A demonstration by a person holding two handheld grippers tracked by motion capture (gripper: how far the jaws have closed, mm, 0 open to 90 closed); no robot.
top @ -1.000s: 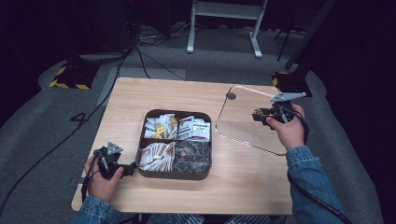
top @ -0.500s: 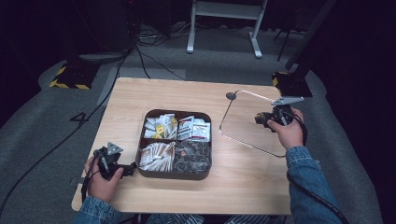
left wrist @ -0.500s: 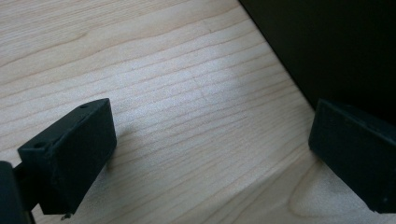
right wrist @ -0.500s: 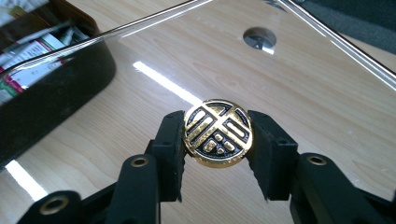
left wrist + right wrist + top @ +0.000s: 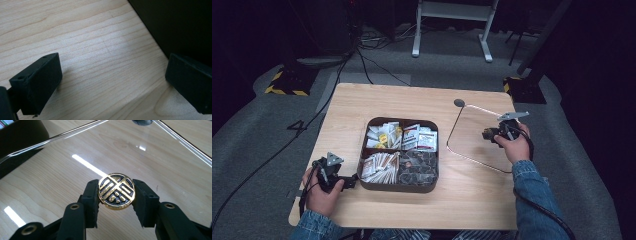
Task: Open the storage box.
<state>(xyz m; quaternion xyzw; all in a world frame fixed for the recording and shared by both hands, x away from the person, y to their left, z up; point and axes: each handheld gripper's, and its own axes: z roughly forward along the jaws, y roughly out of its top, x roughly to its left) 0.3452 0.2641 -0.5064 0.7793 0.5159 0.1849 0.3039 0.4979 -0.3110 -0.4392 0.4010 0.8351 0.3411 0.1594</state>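
Lid (image 5: 477,137) flat, knob (image 5: 116,190) clamped in right hand-held gripper (image 5: 115,202); left hand-held gripper (image 5: 112,82) apart.

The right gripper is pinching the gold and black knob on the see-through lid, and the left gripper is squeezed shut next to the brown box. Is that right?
Nearly. The left gripper is not squeezed shut: the left gripper view shows its two black jaws wide apart over the bare wooden table. The rest holds: the right gripper pinches the gold and black knob on the see-through lid, and the left one sits beside the brown box.
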